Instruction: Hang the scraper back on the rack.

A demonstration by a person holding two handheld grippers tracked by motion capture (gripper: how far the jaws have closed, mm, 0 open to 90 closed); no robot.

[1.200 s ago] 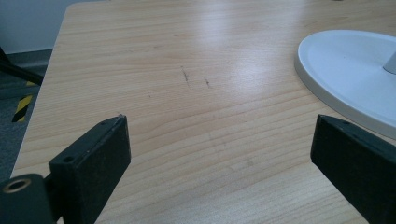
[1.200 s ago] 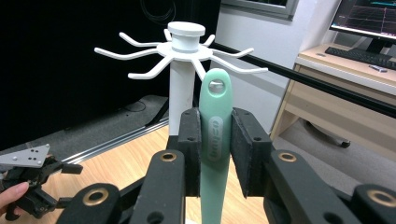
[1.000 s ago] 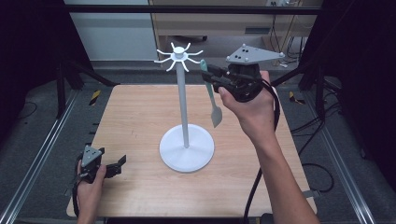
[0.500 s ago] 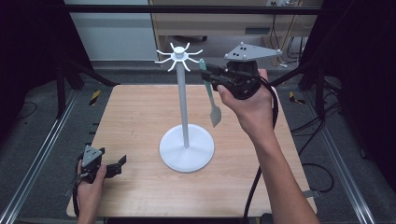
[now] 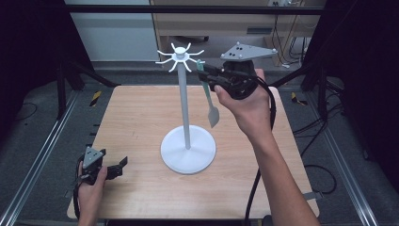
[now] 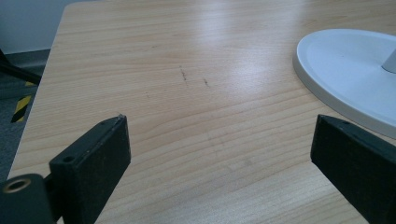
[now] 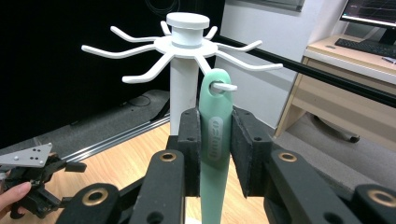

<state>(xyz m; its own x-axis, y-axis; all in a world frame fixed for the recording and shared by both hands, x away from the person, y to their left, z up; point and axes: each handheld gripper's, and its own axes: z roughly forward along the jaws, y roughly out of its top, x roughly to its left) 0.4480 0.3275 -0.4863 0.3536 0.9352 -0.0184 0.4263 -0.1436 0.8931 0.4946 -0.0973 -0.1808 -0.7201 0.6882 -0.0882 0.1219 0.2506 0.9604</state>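
- So the spatula (image 7: pixel 215 140) sits upright between the right gripper (image 7: pixel 215 149) jaws, which are clamped on its handle up by the rack (image 5: pixel 187 94) top.
- Its hanging hole is already over one white hook (image 7: pixel 224 86), blade dangling beside the pole.
- Left gripper (image 6: pixel 219 154) rests low on the table (image 5: pixel 136 122), jaws wide apart with nothing between them.
- The handle's embossed lettering is too blurry to read, and the blade is cut off in the right gripper view.
- It's pale mint green, slim and flat.
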